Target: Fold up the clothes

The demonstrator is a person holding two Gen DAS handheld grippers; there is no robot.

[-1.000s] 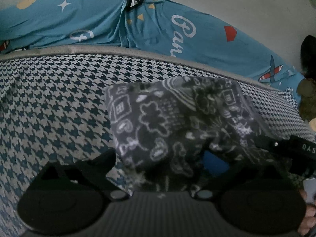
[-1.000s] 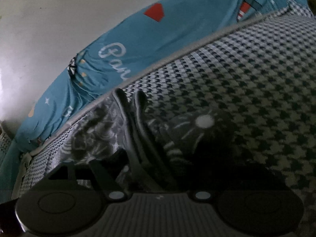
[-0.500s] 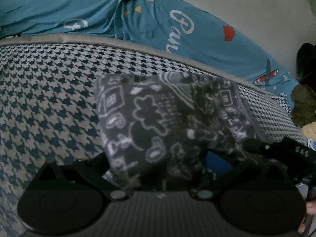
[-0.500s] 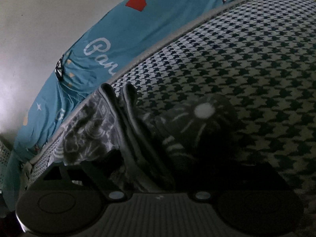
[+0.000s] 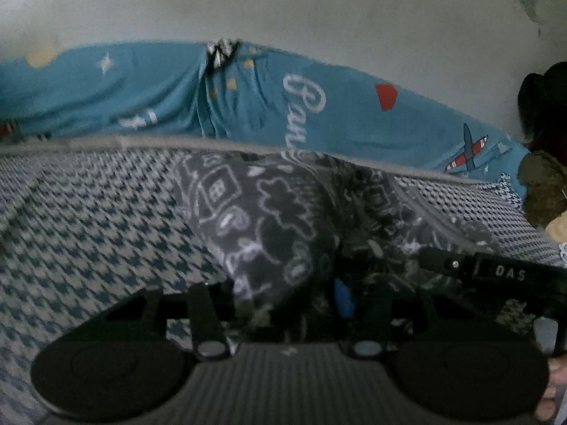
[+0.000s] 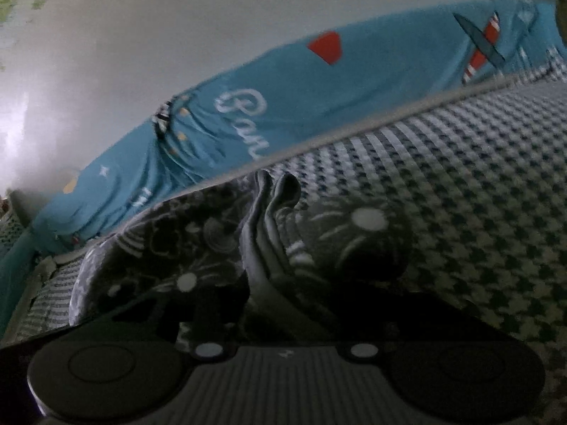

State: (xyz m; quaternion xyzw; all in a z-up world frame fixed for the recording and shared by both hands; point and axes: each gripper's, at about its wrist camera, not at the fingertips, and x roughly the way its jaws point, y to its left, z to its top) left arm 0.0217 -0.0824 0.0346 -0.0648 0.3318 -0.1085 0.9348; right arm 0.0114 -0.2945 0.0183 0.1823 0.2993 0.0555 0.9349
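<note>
A dark grey garment [image 5: 269, 219] with white doodle print hangs bunched over the houndstooth bed cover [image 5: 92, 226]. My left gripper [image 5: 287, 304] is shut on its near edge, and the cloth hides the fingertips. In the right wrist view the same garment [image 6: 354, 237] rises in a pinched grey fold [image 6: 265, 233], with my right gripper [image 6: 280, 294] shut on it. The right gripper's black body [image 5: 506, 272] shows at the right of the left wrist view, close beside the cloth.
A blue printed sheet [image 5: 319, 106] runs along the bed's far side under a pale wall [image 5: 283, 7]. A dark and olive plush heap [image 5: 542, 184] sits at the far right. The person's fingers [image 5: 553, 389] show at the lower right. Houndstooth cover [image 6: 478, 184] stretches right.
Both views have tilted up, so more wall shows and the blue sheet sits lower in frame. The garment stays gripped by both grippers and looks more bunched.
</note>
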